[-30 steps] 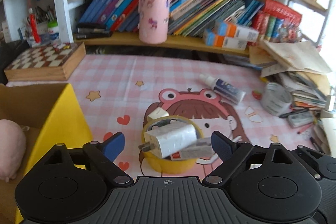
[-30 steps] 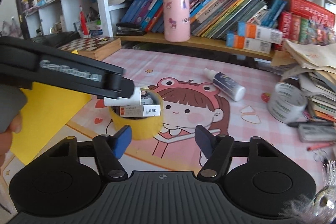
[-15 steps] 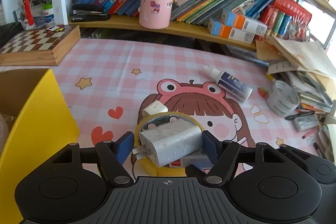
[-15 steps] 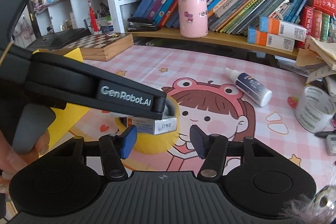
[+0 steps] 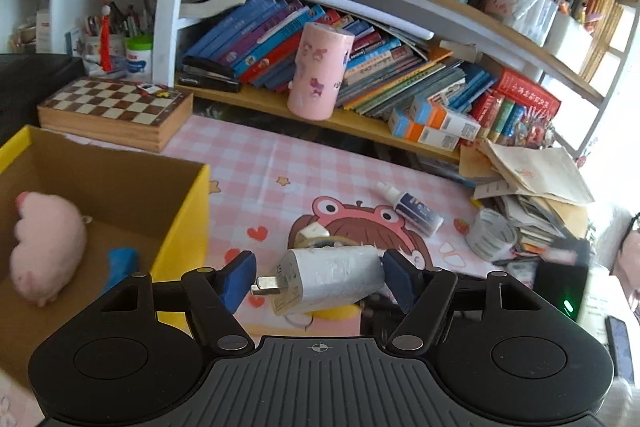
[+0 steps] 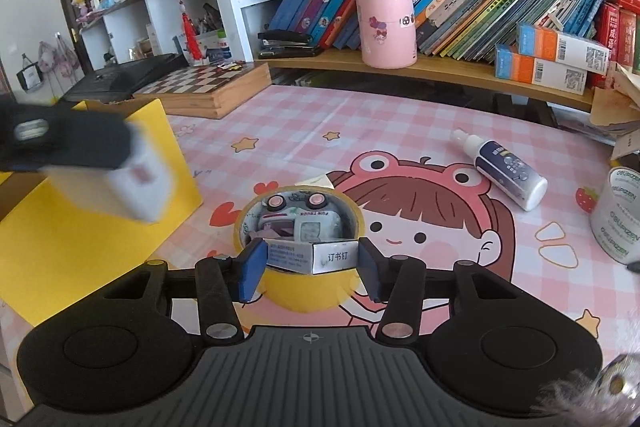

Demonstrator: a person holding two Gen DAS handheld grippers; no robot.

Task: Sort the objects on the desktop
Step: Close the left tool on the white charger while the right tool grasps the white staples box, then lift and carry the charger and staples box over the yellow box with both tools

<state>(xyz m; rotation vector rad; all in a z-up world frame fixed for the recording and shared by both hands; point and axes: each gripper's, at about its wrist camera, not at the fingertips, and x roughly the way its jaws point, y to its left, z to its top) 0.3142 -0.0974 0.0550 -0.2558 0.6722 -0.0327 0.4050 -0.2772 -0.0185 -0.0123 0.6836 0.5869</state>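
Observation:
My left gripper [image 5: 316, 279] is shut on a white charger plug [image 5: 328, 279], lifted above the mat beside the yellow cardboard box [image 5: 188, 227]; it shows blurred in the right wrist view [image 6: 132, 187]. The box holds a pink plush [image 5: 44, 251] and a blue item [image 5: 122, 259]. My right gripper [image 6: 312, 263] has its fingers either side of a small white staples box [image 6: 312, 257], which lies on a yellow tape roll [image 6: 300, 291] with a toy car [image 6: 298, 215] inside.
A white spray bottle [image 6: 504, 167] and a clear tape roll [image 6: 618, 223] lie to the right on the pink mat. A chessboard box [image 5: 116, 111], pink cylinder [image 5: 320, 71] and books line the back shelf. Paper piles [image 5: 532, 179] stand right.
My left gripper closed on the charger plug, lifted it off the tape roll and swung left towards the yellow box. My right gripper moved in around the staples box.

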